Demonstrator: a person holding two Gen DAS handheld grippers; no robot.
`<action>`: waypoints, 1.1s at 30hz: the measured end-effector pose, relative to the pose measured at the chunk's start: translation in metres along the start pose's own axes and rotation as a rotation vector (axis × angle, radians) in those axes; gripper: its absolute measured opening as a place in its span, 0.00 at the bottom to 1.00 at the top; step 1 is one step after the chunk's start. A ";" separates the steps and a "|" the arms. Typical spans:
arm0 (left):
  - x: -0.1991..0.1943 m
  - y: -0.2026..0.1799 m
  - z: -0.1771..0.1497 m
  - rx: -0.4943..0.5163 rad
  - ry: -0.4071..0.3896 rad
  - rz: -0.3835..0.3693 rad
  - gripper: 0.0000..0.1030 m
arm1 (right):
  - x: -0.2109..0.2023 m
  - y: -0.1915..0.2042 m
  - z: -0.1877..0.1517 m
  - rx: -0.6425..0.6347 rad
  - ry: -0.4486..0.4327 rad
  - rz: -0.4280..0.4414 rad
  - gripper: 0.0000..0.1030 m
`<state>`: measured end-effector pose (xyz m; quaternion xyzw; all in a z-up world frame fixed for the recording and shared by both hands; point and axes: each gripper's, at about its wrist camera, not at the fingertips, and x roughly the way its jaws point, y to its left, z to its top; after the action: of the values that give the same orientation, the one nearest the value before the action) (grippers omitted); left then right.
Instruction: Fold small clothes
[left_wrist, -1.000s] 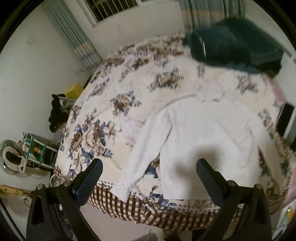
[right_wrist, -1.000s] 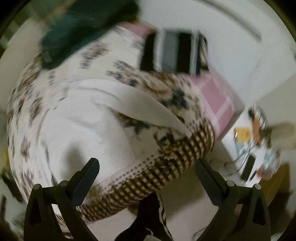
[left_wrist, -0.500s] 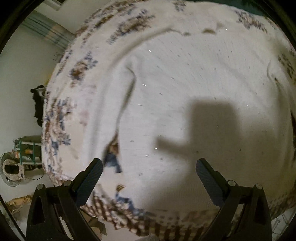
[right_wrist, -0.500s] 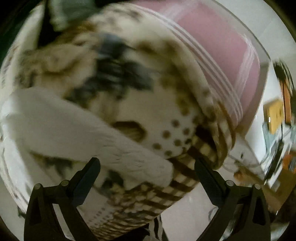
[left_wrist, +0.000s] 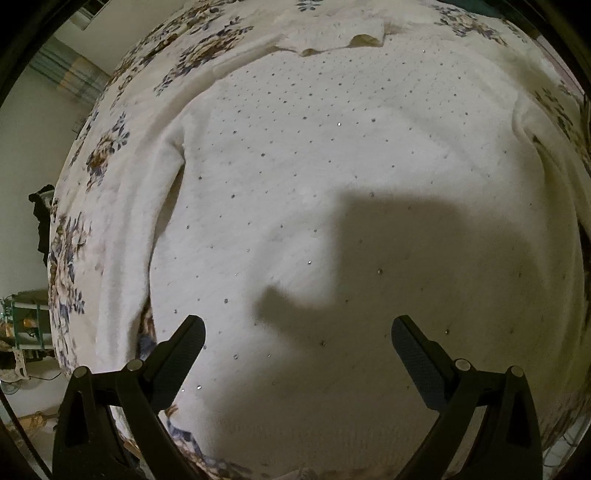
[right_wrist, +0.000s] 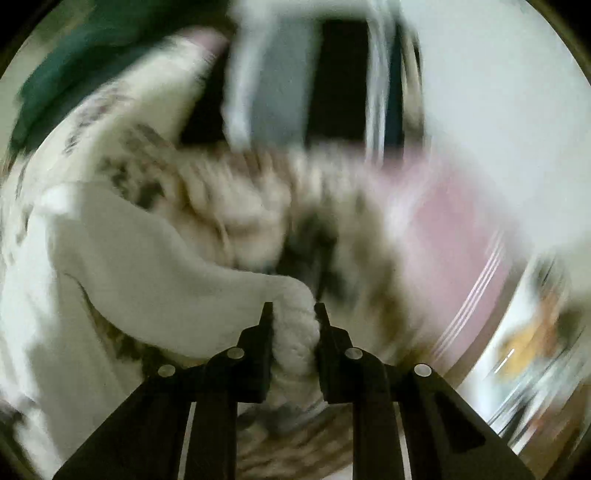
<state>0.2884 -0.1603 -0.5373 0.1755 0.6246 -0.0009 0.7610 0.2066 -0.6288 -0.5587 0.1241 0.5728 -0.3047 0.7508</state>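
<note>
White knit is being pinched between the fingers of the right tool (right_wrist: 293, 312): the cuff end of the sweater's sleeve (right_wrist: 155, 273) is bunched there, while the rest of the white sweater (left_wrist: 332, 177) is being left spread flat on the floral bedspread (left_wrist: 110, 144), neck end away from the left camera. The left tool (left_wrist: 297, 334) is being held spread wide, gripping nothing, close above the lower body of the garment, its shadow being cast on the knit. Only a small wad of cuff is being held, so the sleeve is judged likely to slip free if it is being swung across quickly, and the heavy blur in the right view suggests that speed. With the body unpinned, the whole sweater could be dragged sideways or rucked up instead of being creased at the shoulder; the hem is lying near the bed's edge, so a pull that way could carry it off. Bedspread fabric may also be getting caught with the cuff, though the blur is preventing that from being told. Compared with half a second ago, the right tool, then spread above the loose sleeve end, is now being seen pressed onto it; the left tool is being held as wide as before, and more of the sweater, up to its collar, is being shown.
</note>
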 end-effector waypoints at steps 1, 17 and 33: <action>0.001 0.000 0.000 -0.004 0.002 -0.004 1.00 | -0.006 0.006 0.000 -0.065 -0.035 -0.029 0.22; 0.044 -0.008 -0.012 -0.003 0.060 0.036 1.00 | 0.131 -0.123 -0.105 0.761 0.450 0.394 0.67; 0.020 -0.036 0.000 0.026 -0.013 -0.045 1.00 | 0.037 -0.134 0.055 0.518 0.031 0.313 0.08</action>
<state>0.2848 -0.1898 -0.5664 0.1713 0.6232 -0.0270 0.7626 0.1755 -0.7748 -0.5546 0.4029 0.4613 -0.3194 0.7231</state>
